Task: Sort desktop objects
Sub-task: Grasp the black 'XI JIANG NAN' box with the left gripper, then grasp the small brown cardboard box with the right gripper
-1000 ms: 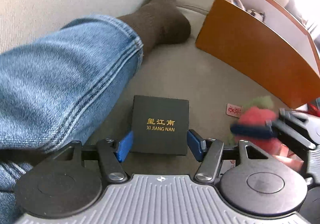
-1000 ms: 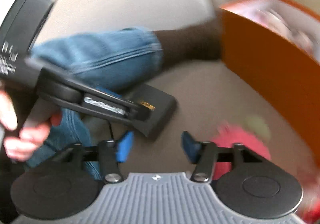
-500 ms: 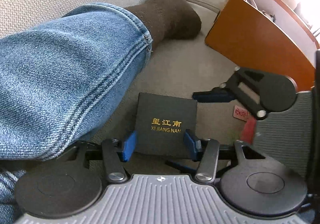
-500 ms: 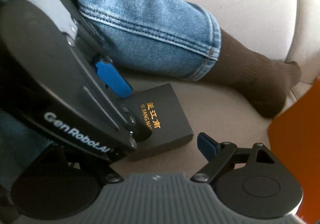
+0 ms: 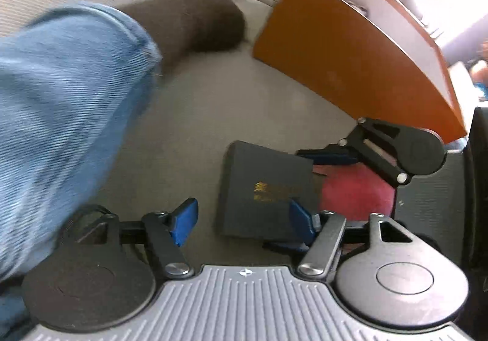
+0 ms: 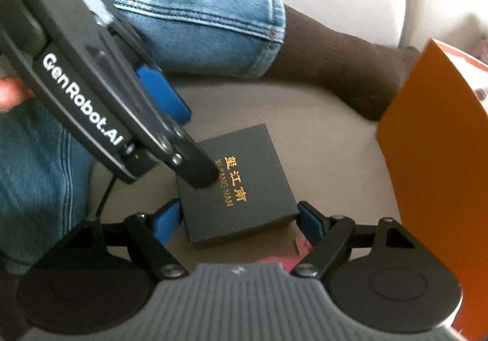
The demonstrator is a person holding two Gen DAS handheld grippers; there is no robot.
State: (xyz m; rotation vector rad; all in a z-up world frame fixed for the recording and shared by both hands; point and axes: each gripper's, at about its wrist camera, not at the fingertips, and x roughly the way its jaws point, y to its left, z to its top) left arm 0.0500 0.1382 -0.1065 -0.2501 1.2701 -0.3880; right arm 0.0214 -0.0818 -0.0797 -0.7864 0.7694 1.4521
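Black box lies flat on beige cushion, near orange box. Right gripper is spread around it, pads not pressing. Left gripper, jaws just opened wider, is offset to box's left; earlier it straddled the box.

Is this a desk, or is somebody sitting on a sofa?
Most likely a sofa in a living room, not a desk. The beige cushion is soft upholstery with a padded backrest, and a person's leg in jeans and a brown sock rests on it beside the black gift box.
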